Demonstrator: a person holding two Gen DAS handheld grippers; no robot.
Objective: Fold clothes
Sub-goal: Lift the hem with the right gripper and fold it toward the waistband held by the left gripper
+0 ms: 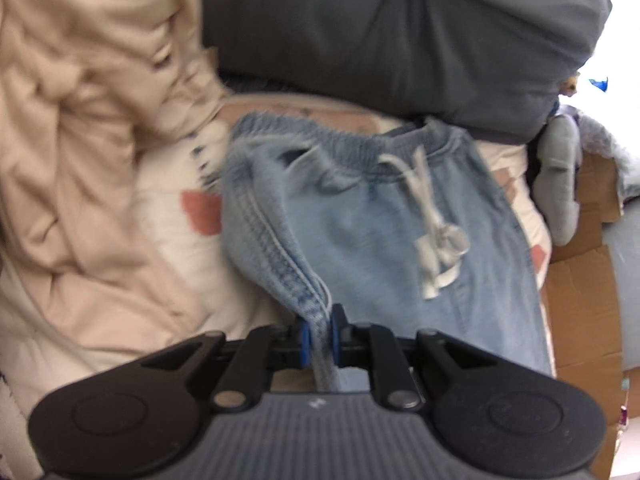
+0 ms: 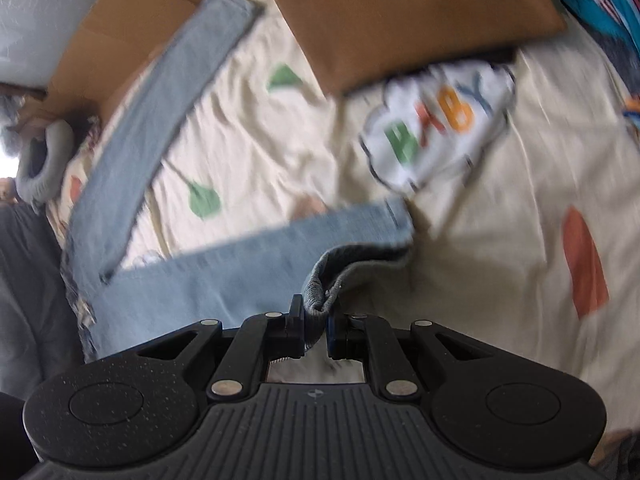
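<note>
With our left gripper [image 1: 319, 340] pinched tight on the side seam of the jeans [image 1: 380, 232] and our right gripper [image 2: 316, 330] clamped on a leg hem above the printed bedsheet [image 2: 500, 240], we should carry both edges evenly, keeping the denim taut.

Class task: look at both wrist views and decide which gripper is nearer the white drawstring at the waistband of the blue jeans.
Left. The left gripper pinches the jeans side seam just below the drawstring; the right gripper grips a leg hem, with no drawstring in its view.
</note>
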